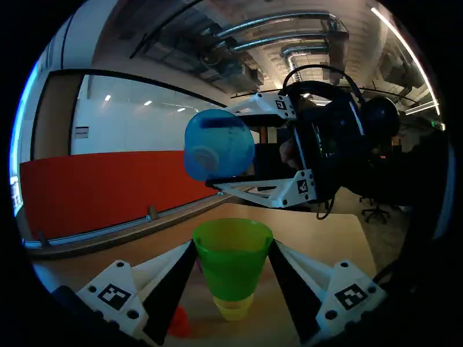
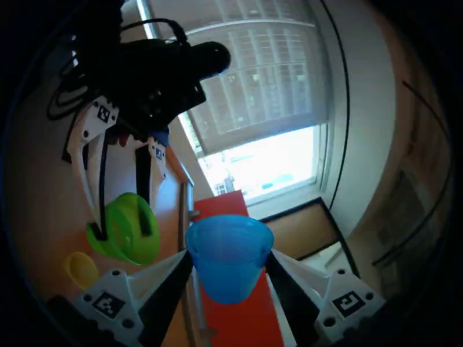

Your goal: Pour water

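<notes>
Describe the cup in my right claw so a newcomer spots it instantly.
Look above the wooden table to the right claw. It grips a blue cup, tipped sideways in midair; the green cup in the left claw is upright.

**Plastic cups on a wood-look desk**

The green cup [image 1: 232,260] and blue cup [image 1: 219,144] are smooth, translucent plastic with a slight sheen. The fingers [image 1: 155,267] are matt white plastic with black inner faces. The desk [image 1: 330,237] has a smooth, pale wood-look top.

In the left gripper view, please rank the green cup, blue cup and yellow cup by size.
Largest: green cup, nearest the camera, so unsure.
Then blue cup, nearly alike.
Smallest: yellow cup, partly hidden by the green one.
</notes>
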